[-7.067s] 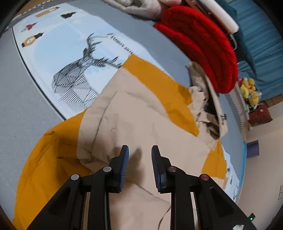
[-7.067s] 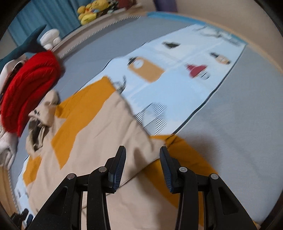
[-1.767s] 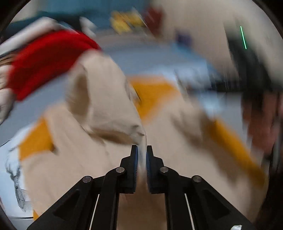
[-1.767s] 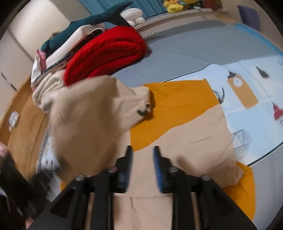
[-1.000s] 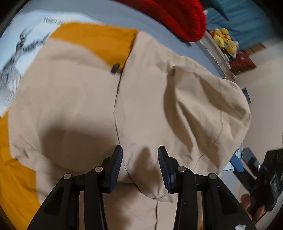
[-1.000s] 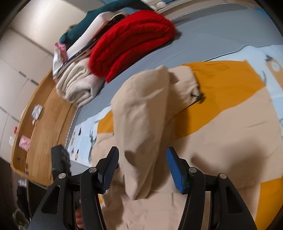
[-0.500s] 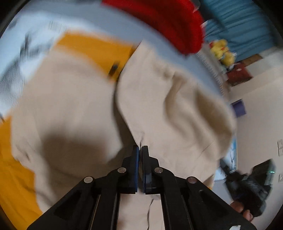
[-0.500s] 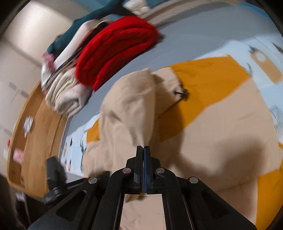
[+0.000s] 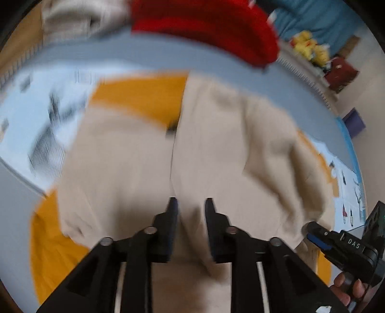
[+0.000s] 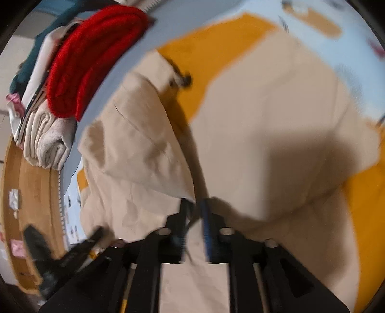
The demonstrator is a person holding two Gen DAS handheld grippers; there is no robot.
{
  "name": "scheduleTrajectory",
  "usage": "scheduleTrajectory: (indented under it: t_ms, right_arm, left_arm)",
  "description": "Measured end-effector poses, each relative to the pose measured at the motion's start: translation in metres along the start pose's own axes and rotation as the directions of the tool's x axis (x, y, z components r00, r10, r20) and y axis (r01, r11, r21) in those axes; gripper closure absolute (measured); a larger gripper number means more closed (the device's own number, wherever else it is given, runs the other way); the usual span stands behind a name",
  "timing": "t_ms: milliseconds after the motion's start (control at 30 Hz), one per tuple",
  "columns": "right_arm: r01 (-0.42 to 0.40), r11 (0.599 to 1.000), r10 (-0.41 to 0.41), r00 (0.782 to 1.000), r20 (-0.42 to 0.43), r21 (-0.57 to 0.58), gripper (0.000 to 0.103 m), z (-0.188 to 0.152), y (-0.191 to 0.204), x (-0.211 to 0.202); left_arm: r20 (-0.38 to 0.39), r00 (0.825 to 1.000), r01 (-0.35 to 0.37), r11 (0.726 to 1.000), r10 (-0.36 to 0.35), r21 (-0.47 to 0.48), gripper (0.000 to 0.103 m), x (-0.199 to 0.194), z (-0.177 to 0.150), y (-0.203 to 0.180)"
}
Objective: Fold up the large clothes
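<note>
- The beige and orange garment lies spread across the bed, its hood or upper part folded over onto the body and sitting puffy and uneven on the side toward my right
- My left gripper hangs just over the beige cloth near the middle seam, jaws parted with nothing between them; I read it as released
- My right gripper has its jaws only narrowly apart at the edge of the folded flap; the frame is smeared, so I cannot tell whether cloth is pinched there
- What I think could go wrong: the flap is bulging with air and creases, so it could slump back or slide off line if I let it be without pressing it flat
- A second worry is the small dark toggle near the orange panel; a finger could snag it and drag the fold askew
- Motion blur makes my aim at the seam unreliable
- Under the garment is a pale blue printed sheet over a grey bed cover
- Beyond it sit a red blanket and a stack of folded laundry, with a wooden floor beside the bed, yellow plush toys and a blue curtain at the far wall
</note>
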State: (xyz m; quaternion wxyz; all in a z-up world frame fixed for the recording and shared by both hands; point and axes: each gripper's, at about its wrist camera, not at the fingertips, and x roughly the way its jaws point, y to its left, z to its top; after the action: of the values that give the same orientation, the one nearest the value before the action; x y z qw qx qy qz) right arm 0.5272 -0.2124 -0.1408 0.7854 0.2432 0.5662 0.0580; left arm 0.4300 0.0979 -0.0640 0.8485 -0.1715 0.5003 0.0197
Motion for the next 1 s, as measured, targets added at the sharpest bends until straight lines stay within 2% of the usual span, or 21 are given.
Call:
scheduleTrajectory:
  t_ms: [33, 67, 167, 200, 233, 300, 333, 367, 400, 467, 500, 567, 633, 700, 733, 767, 833, 900, 1000]
  right_arm:
    - [0.009, 1.000, -0.008, 1.000, 0.024, -0.010, 0.054, 0.002, 0.004, -0.003]
    - [0.013, 1.000, -0.012, 0.998, 0.054, -0.024, 0.051, 0.002, 0.005, -0.007]
    - [-0.006, 0.995, 0.017, 0.995, 0.103, -0.099, 0.049, 0.010, 0.021, -0.017]
    - [-0.022, 0.992, 0.036, 0.993, 0.109, -0.126, 0.049, 0.014, 0.024, -0.020]
    - [-0.038, 0.987, 0.056, 0.992, 0.111, -0.157, 0.049, 0.017, 0.026, -0.021]
    - [-0.068, 0.977, 0.090, 0.991, 0.099, -0.202, 0.049, 0.021, 0.032, -0.017]
    - [-0.079, 0.976, 0.099, 0.991, 0.093, -0.203, 0.056, 0.022, 0.031, -0.015]
    - [-0.099, 0.976, 0.118, 0.989, 0.086, -0.195, 0.072, 0.022, 0.028, -0.014]
    - [-0.133, 0.976, 0.148, 0.986, 0.078, -0.170, 0.100, 0.025, 0.024, -0.012]
    - [-0.166, 0.985, 0.171, 0.979, 0.114, -0.044, 0.101, 0.024, -0.004, -0.014]
    - [-0.157, 0.988, 0.155, 0.982, 0.110, 0.003, 0.101, 0.024, -0.012, -0.010]
    - [-0.106, 0.988, 0.100, 0.993, 0.066, 0.109, 0.101, 0.023, -0.033, 0.004]
    - [-0.091, 0.982, 0.086, 0.996, 0.036, 0.164, 0.101, 0.021, -0.041, 0.013]
    - [-0.055, 0.990, 0.049, 0.998, 0.049, 0.133, 0.096, 0.020, -0.033, 0.009]
    - [-0.036, 0.993, 0.030, 0.998, 0.060, 0.113, 0.085, 0.020, -0.029, 0.007]
    - [-0.004, 0.996, -0.004, 0.996, 0.086, 0.087, 0.081, 0.021, -0.022, 0.000]
    - [0.057, 0.997, -0.064, 0.988, 0.139, 0.048, 0.064, 0.020, -0.012, -0.012]
    - [0.113, 0.994, -0.106, 0.969, 0.225, -0.017, 0.063, 0.017, 0.005, -0.028]
    - [0.150, 0.983, -0.109, 0.944, 0.311, -0.110, 0.063, 0.011, 0.027, -0.043]
  left_arm:
    - [0.017, 1.000, 0.025, 1.000, -0.025, 0.014, 0.080, -0.004, 0.000, -0.003]
    - [0.008, 0.997, 0.076, 0.997, -0.076, 0.032, 0.080, -0.003, -0.003, -0.007]
    - [-0.115, 0.973, 0.209, 0.976, -0.201, 0.059, 0.080, 0.019, -0.017, -0.028]
    - [-0.188, 0.956, 0.238, 0.970, -0.223, 0.058, 0.080, 0.032, -0.024, -0.033]
    - [-0.266, 0.940, 0.237, 0.970, -0.213, 0.059, 0.080, 0.047, -0.034, -0.037]
    - [-0.328, 0.931, 0.194, 0.978, -0.160, 0.075, 0.080, 0.065, -0.043, -0.040]
    - [-0.332, 0.932, 0.183, 0.980, -0.146, 0.083, 0.080, 0.069, -0.047, -0.041]
    - [-0.331, 0.933, 0.181, 0.980, -0.143, 0.087, 0.080, 0.071, -0.047, -0.042]
    - [-0.334, 0.932, 0.181, 0.979, -0.141, 0.089, 0.080, 0.071, -0.047, -0.043]
    - [-0.343, 0.929, 0.181, 0.979, -0.139, 0.094, 0.080, 0.068, -0.048, -0.042]
    - [-0.349, 0.928, 0.176, 0.980, -0.131, 0.098, 0.079, 0.068, -0.050, -0.041]
    - [-0.356, 0.927, 0.170, 0.979, -0.119, 0.115, 0.078, 0.075, -0.048, -0.049]
    - [-0.356, 0.929, 0.160, 0.977, -0.100, 0.143, 0.078, 0.077, -0.047, -0.054]
    - [-0.359, 0.928, 0.162, 0.975, -0.099, 0.152, 0.078, 0.075, -0.046, -0.056]
    - [-0.362, 0.926, 0.170, 0.974, -0.106, 0.151, 0.078, 0.074, -0.045, -0.056]
    - [-0.363, 0.925, 0.176, 0.973, -0.112, 0.147, 0.078, 0.077, -0.042, -0.060]
    - [-0.357, 0.924, 0.195, 0.972, -0.138, 0.131, 0.078, 0.073, -0.039, -0.057]
    - [-0.334, 0.929, 0.207, 0.972, -0.160, 0.112, 0.078, 0.066, -0.036, -0.053]
    - [-0.291, 0.939, 0.217, 0.973, -0.185, 0.082, 0.078, 0.057, -0.028, -0.045]
